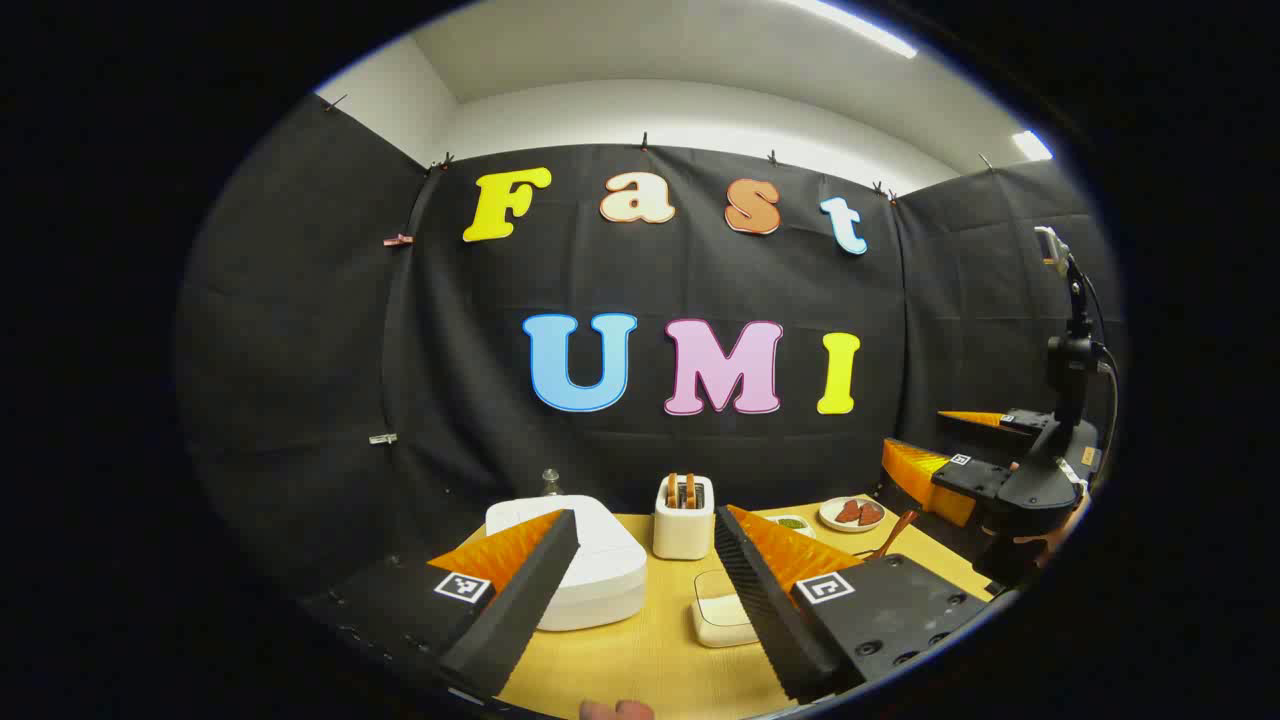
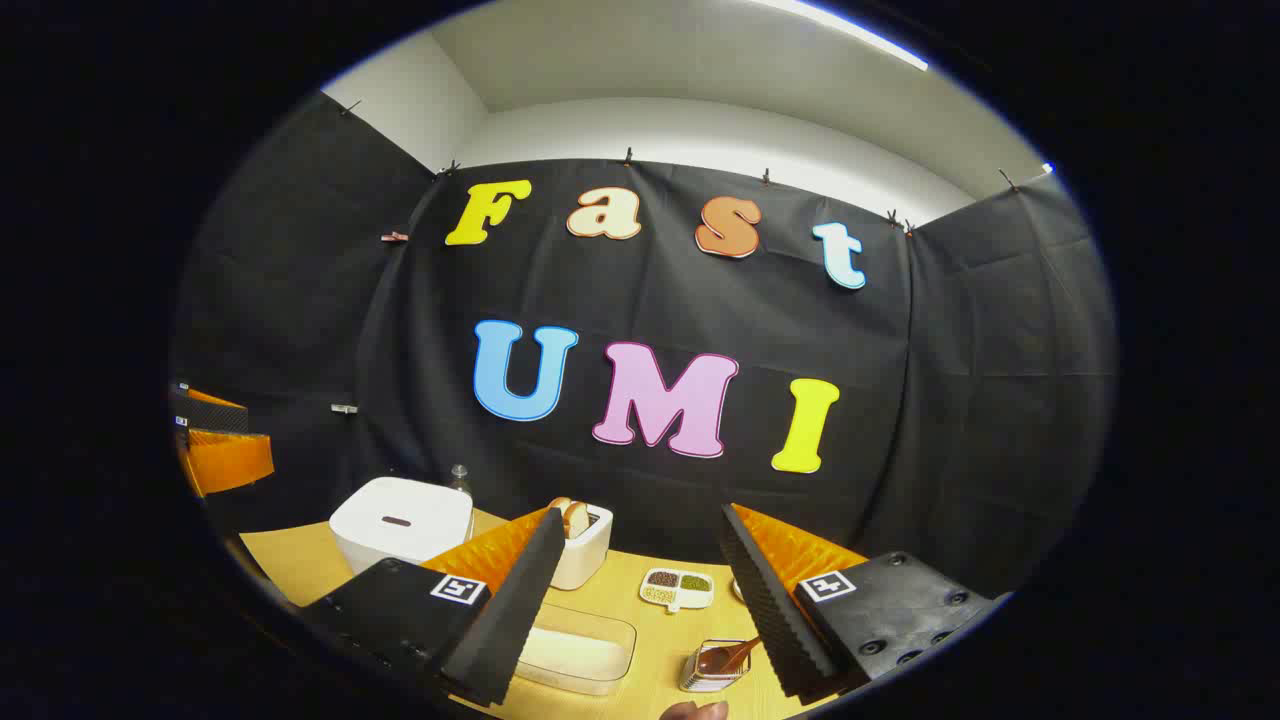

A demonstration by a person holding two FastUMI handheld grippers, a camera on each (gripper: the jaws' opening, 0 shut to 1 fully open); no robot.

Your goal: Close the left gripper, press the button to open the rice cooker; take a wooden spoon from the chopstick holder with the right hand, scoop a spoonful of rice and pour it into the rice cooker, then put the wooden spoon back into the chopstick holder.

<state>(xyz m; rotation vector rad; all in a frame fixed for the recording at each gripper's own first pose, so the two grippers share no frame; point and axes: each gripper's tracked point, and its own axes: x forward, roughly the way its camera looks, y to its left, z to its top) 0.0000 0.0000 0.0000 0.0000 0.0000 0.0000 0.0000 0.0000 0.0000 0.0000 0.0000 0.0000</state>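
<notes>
On the left of the wooden surface (image 1: pixel 640 660) sits the white rice cooker (image 1: pixel 590 560), lid down. The left tongs (image 1: pixel 640 560) hang released, fingers wide apart, with the cooker just ahead and slightly left of them, nearer this hand. Further right, the right tongs (image 2: pixel 640 570), also released, hover above the chopstick holder (image 2: pixel 715 668), its wooden spoon (image 2: pixel 735 655) leaning rightward, beside the rice container (image 2: pixel 580 648).

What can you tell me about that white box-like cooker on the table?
The rice cooker is a white, glossy, plastic-looking box with rounded corners. Its lid is shut and nearly flat, with a small dark slot on top. It stands upright on the wooden table, at the left, near the black cloth. A toaster stands to its right. Nothing touches it.
</notes>
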